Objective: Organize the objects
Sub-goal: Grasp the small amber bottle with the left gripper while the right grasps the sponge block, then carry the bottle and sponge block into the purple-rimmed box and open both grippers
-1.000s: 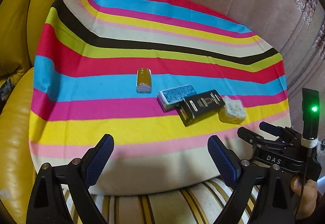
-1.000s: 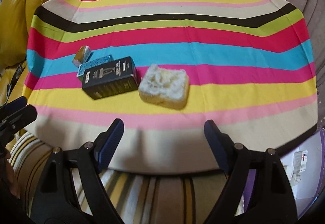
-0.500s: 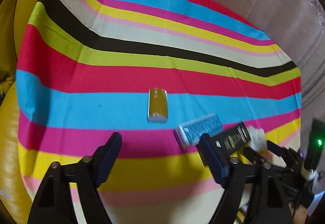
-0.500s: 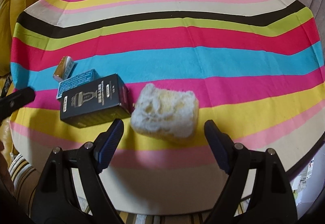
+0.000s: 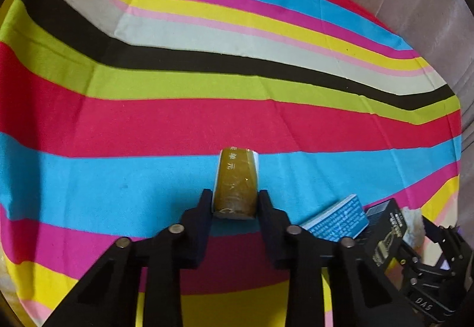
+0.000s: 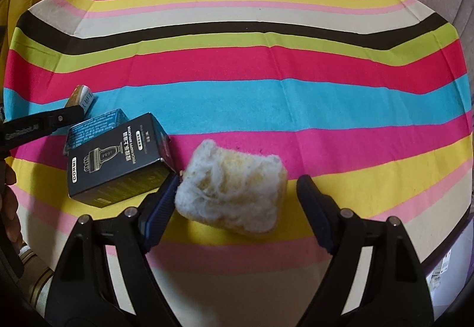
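Clamping our left gripper (image 5: 235,202) onto the near end of the small amber-yellow wrapped block (image 5: 236,182), we held it down on the striped cloth's (image 5: 207,119) blue band. Our right gripper (image 6: 237,187) stood spread wide around the fluffy cream sponge (image 6: 232,189), one finger (image 6: 161,202) touching it, the black printed carton (image 6: 115,162) and blue box (image 6: 94,127) just beside.

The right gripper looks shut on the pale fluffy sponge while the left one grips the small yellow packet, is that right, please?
Not quite: the right gripper is open, its fingers either side of the fluffy sponge, as the right wrist view shows. The left gripper does grip the small yellow packet.
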Available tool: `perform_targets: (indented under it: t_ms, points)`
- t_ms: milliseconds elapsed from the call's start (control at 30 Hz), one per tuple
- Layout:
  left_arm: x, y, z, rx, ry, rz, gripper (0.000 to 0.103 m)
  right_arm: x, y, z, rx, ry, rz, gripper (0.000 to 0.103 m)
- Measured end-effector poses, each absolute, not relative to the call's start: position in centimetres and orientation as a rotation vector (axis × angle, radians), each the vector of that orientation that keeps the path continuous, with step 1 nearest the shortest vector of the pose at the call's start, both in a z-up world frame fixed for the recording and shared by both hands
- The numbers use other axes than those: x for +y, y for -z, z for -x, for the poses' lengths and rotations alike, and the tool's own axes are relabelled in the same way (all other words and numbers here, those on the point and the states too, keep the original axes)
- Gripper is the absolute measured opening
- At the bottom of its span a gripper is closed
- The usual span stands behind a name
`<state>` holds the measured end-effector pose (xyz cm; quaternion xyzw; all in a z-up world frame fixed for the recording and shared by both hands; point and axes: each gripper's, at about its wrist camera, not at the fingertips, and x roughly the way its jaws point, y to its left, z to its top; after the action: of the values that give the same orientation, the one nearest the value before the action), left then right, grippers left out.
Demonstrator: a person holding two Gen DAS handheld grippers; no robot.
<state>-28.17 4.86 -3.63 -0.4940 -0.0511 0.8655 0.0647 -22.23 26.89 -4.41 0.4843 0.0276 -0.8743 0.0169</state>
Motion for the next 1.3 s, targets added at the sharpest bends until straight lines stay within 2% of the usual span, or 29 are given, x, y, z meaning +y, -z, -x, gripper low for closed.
perform_targets:
  t_ms: [300, 600, 1300]
  points:
    - [4.2, 2.3, 26.4, -0.202, -2.668, 1.403, 0.03, 26.4, 4.4, 22.0, 0.114, 2.719, -1.48, 0.07]
    - [4.2, 0.9, 22.1, -0.294, -2.665, 1.355, 0.03, 26.4, 3.3, 19.9, 0.133, 2.734, -1.455, 0.069]
    - [7.9, -2.0, 12.9, -0.364, -2.597, 1.233, 0.03, 29.2, -0.6, 10.8, 0.048, 2.773, -1.391, 0.069]
